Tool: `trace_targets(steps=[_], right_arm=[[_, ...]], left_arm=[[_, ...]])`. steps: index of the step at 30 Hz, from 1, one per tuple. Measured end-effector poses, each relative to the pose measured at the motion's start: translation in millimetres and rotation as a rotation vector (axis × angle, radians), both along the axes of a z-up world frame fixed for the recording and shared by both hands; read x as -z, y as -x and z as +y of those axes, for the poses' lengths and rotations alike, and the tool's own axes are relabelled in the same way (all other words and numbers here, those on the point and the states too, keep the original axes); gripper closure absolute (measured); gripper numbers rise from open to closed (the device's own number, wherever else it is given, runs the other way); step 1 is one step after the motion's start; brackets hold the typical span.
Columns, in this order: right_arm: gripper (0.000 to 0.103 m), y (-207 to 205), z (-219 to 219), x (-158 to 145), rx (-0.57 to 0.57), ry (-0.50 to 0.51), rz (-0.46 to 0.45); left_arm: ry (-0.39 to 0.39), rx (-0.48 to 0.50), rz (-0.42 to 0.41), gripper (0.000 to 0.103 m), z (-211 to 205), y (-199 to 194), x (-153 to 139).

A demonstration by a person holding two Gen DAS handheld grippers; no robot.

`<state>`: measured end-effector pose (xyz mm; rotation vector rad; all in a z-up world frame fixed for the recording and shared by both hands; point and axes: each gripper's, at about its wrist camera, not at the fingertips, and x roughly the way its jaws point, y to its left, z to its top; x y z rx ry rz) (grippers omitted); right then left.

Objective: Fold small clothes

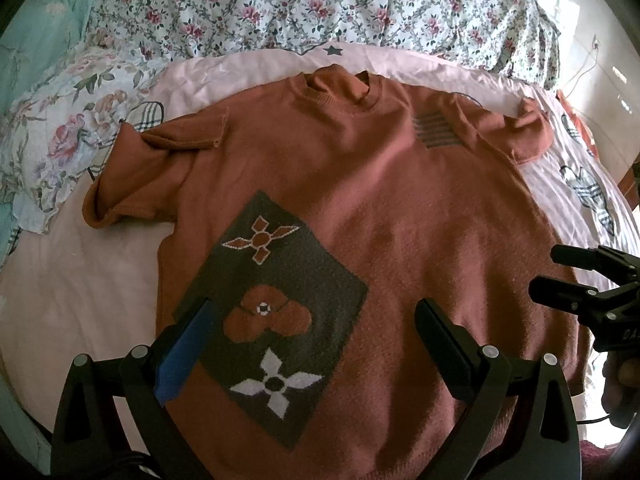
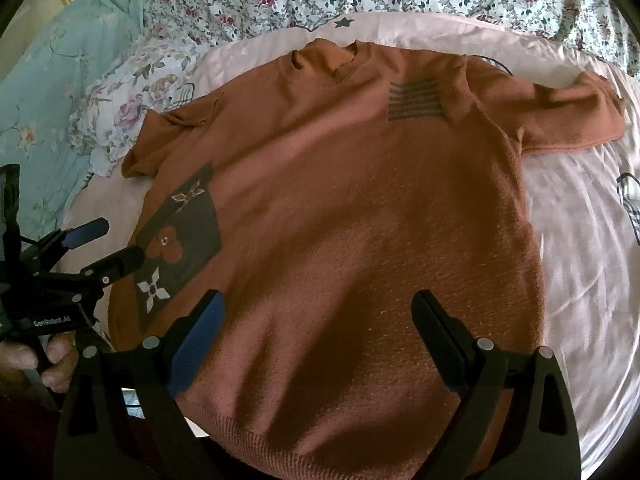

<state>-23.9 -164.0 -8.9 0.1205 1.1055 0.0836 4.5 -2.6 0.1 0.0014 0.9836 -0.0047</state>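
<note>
A rust-orange knitted short-sleeved sweater [image 1: 380,200] lies spread flat, front up, on a pink sheet, collar at the far side. A dark grey patch with flower motifs [image 1: 276,312] sits on its lower left, and grey stripes [image 1: 438,132] mark the chest. My left gripper [image 1: 316,344] hovers open over the patch near the hem, holding nothing. In the right wrist view the sweater [image 2: 360,220] fills the middle, and my right gripper [image 2: 320,332] stands open above its lower part, holding nothing. The left gripper [image 2: 108,246] shows at that view's left edge, held by a hand [image 2: 44,364].
The pink sheet [image 1: 80,300] covers the bed, with bare sheet [image 2: 580,260] right of the sweater. A floral quilt [image 1: 320,4] is bunched along the far side. A floral pillow [image 1: 60,136] and teal fabric [image 2: 60,92] lie to the left. The right gripper's body [image 1: 592,292] appears at the right edge.
</note>
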Motion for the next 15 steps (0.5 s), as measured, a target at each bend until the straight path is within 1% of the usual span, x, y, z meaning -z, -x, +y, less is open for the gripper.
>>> trace_targets(steps=[2, 6, 8, 9, 11, 12, 13, 14, 15], right_arm=[[0.009, 0.7, 0.0, -0.1, 0.005, 0.022, 0.010], [0.009, 0.2, -0.9, -2.1, 0.002, 0.022, 0.002], [0.009, 0.1, -0.4, -2.5, 0.003, 0.044, -0.004], [0.009, 0.1, 0.1, -3.0, 0.002, 0.043, -0.004], [0.009, 0.6, 0.0, -3.0, 0.003, 0.064, -0.014], [0.009, 0.8, 0.8, -3.7, 0.005, 0.086, -0.008], [0.009, 1.0, 1.1, -4.2, 0.006, 0.092, -0.011], [0.009, 1.2, 1.3, -4.7, 0.007, 0.099, -0.014], [0.009, 1.7, 1.7, -5.2, 0.007, 0.106, -0.018]], left_arm=[[-0.004, -0.001, -0.006, 0.003, -0.6, 0.2, -0.3], [-0.009, 0.001, -0.018, 0.003, -1.6, 0.7, -1.1], [-0.011, 0.001, -0.001, 0.003, -2.0, -0.1, -1.0], [-0.009, 0.001, 0.030, 0.003, -1.7, -1.2, -0.1], [-0.009, 0.001, 0.025, 0.003, -1.8, -0.8, -0.1], [-0.008, 0.001, 0.044, 0.003, -1.7, -1.7, 0.2], [-0.008, 0.002, 0.046, 0.003, -1.6, -1.7, 0.2], [-0.013, 0.002, 0.091, 0.003, -1.6, -2.8, 1.6], [-0.013, 0.002, 0.104, 0.003, -1.5, -3.3, 1.8]])
